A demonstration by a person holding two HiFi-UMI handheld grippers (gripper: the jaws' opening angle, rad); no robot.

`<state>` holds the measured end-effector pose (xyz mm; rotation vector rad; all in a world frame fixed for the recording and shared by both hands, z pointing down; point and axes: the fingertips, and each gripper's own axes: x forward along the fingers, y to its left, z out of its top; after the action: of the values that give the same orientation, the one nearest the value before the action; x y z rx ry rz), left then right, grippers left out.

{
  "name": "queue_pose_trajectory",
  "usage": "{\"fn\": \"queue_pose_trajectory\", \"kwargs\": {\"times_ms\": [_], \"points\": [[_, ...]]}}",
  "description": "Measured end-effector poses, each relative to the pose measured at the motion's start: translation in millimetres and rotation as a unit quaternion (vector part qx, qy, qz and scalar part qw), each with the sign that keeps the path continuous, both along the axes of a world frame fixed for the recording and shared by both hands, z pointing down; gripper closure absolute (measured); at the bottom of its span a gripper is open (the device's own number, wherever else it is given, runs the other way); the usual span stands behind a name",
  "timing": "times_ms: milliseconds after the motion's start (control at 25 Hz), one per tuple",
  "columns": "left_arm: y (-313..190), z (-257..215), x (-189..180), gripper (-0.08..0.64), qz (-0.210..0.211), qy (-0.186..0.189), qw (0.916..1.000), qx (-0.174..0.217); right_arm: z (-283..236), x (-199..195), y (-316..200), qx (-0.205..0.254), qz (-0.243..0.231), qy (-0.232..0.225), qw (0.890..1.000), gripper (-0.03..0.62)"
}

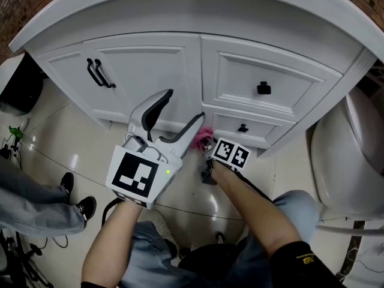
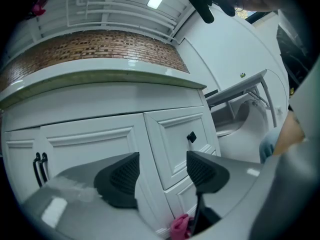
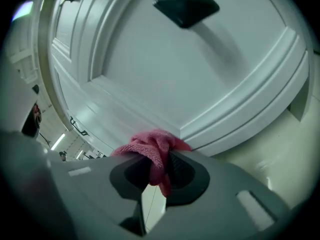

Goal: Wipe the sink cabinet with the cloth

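The white sink cabinet (image 1: 180, 71) fills the top of the head view, with two black door handles (image 1: 99, 74) and two drawer knobs (image 1: 263, 89). My right gripper (image 1: 208, 141) is shut on a pink cloth (image 1: 201, 138), low against the bottom drawer (image 1: 252, 128). In the right gripper view the cloth (image 3: 152, 146) bunches between the jaws of the right gripper (image 3: 157, 171) and touches the drawer's raised moulding below its knob (image 3: 186, 5). My left gripper (image 1: 185, 104) is open and holds nothing, just left of the cloth. Seen from the left gripper (image 2: 161, 171), the cloth (image 2: 180, 226) lies beneath.
A white toilet (image 1: 348, 155) stands close on the right. Someone's legs and black shoes (image 1: 78, 206) are on the tiled floor (image 1: 78, 155) at the left, near a dark bin (image 1: 21, 83). The countertop (image 1: 180, 5) overhangs the cabinet.
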<state>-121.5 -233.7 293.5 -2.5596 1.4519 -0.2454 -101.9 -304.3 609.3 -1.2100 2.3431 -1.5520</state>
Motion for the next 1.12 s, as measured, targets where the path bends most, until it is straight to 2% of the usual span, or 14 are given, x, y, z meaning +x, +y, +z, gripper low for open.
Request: {"fn": "queue_pose_trajectory", "kwargs": {"times_ms": [160,320,440,520,600,640,720,920,1040,1120], "points": [[-4,0,-8,0.267,-0.006,0.016,0.9998,-0.008,9,17,-3,0.014,-0.013,0.039,0.999,0.545],[-19,11,-4,0.267,0.002,0.015,0.9997,-0.021,9,77,-2,0.007,0.018,0.077,0.997,0.541],[-26,11,19,0.267,0.028,0.023,0.9991,-0.022,11,145,2,-0.013,0.087,0.119,0.989,0.538],[-25,9,42,0.267,0.055,0.027,0.9979,-0.019,12,203,5,-0.036,0.157,0.147,0.976,0.538],[-21,6,64,0.267,0.081,0.029,0.9962,-0.018,12,248,9,-0.052,0.203,0.152,0.966,0.538],[-18,4,72,0.267,0.09,0.028,0.9954,-0.018,10,258,11,-0.05,0.21,0.144,0.966,0.538],[-11,-2,80,0.267,0.098,0.028,0.9946,-0.016,-3,261,14,-0.028,0.21,0.132,0.968,0.538],[16,-27,77,0.267,0.089,0.051,0.9947,0.002,-96,247,28,0.075,0.199,0.163,0.964,0.538],[37,-45,70,0.267,0.073,0.079,0.9941,0.013,-174,243,53,0.156,0.195,0.169,0.953,0.538],[55,-55,66,0.267,0.061,0.095,0.9935,0.017,-221,245,81,0.212,0.181,0.199,0.94,0.538]]}}
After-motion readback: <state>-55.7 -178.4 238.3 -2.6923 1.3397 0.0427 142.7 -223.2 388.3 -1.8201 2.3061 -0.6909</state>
